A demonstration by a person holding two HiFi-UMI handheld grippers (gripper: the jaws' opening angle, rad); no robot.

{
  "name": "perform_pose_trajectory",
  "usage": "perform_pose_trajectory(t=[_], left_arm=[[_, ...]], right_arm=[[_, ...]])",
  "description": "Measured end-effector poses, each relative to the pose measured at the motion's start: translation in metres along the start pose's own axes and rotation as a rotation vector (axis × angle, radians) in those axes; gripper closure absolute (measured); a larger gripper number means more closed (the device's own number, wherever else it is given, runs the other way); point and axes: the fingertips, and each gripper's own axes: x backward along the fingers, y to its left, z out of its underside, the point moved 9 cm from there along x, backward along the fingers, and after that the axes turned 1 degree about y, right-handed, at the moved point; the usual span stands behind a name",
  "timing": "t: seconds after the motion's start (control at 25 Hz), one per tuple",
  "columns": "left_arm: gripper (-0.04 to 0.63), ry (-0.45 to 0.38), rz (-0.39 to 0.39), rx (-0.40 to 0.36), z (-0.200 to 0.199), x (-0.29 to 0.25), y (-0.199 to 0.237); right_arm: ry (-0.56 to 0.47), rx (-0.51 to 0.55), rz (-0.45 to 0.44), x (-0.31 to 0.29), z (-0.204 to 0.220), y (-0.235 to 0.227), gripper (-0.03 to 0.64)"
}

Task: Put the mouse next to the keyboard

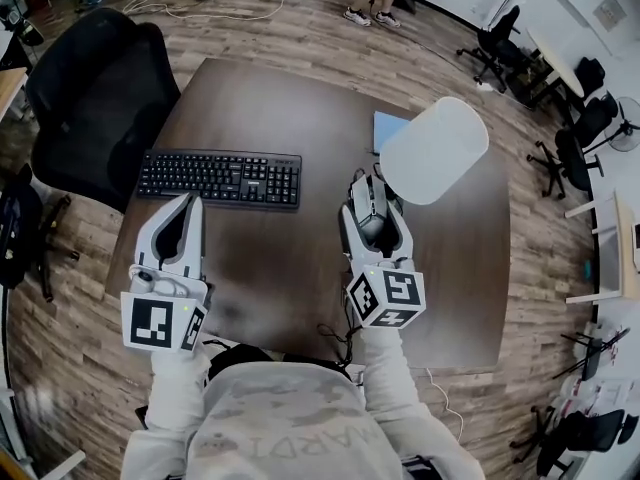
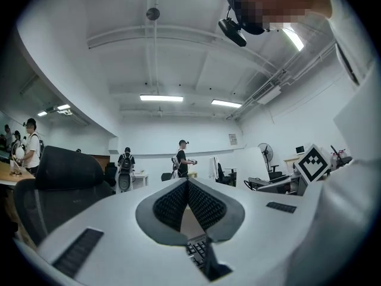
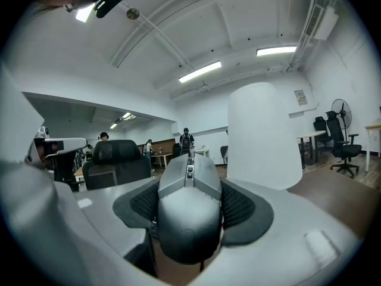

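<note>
Fingers [image 3: 244, 207] of the right gripper [image 1: 370, 193] clamped the mouse [image 1: 371, 215] above the table's [image 1: 280, 258] middle, between the keyboard [image 1: 220, 177] near the left edge and a white cylinder [image 1: 434, 150]. The left gripper's [image 1: 188, 200] fingers were pressed together, empty.

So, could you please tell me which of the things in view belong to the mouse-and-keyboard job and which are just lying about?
Belongs to the job:
- mouse, clamped in the jaws of the right gripper
- keyboard

Just lying about:
- white cylinder
- blue flat item partly hidden by it
- black office chair
- left gripper, jaws shut on nothing
</note>
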Motion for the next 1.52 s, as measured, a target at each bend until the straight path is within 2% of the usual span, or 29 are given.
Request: perform_pose_trajectory(t=[0.56,1.52], left_arm=[[0.589,0.070,0.085,0.048,0.037,-0.058,0.032],[0.589,0.178,0.118,0.100,0.092,-0.099,0.068]], right_arm=[[0.145,-0.065,0.096,-0.060,0.044,-0.019,0.311],[0.403,-0.088,0.197,-0.139,0.136,-0.041,0.311]])
